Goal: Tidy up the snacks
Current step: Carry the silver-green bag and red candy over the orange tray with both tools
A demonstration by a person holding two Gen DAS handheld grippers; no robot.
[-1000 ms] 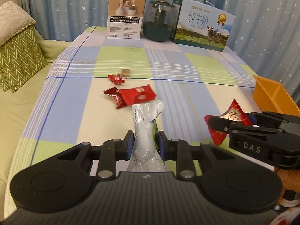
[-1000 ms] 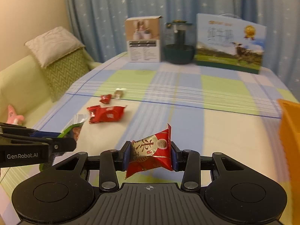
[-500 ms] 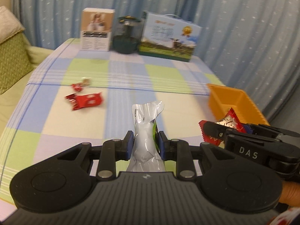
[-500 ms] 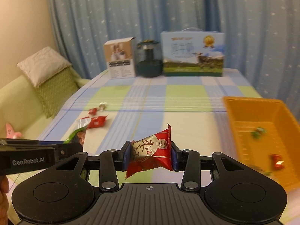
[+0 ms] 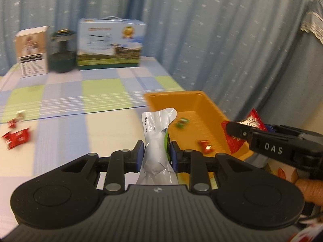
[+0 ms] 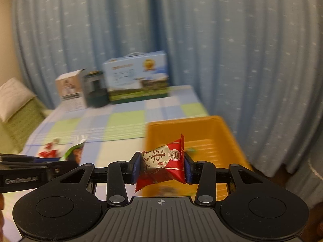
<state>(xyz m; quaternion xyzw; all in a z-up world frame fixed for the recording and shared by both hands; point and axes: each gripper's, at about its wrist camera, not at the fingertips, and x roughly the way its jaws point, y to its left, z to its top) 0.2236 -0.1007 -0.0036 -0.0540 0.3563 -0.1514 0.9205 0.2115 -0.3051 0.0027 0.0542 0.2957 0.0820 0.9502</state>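
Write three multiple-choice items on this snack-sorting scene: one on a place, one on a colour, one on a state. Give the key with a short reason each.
1. Where does the orange bin sit?
A. at the table's right edge
B. on the sofa
C. behind the milk box

2. What colour is the packet in the right gripper?
A. blue
B. red
C. black

3. What is the state of the left gripper?
A. open and empty
B. shut on a silver pouch
C. out of view

Key:
1 A, the bin lies by the table's right edge near the curtain.
2 B, the red packet sits between its fingers.
3 B, the fingers pinch the silver pouch.
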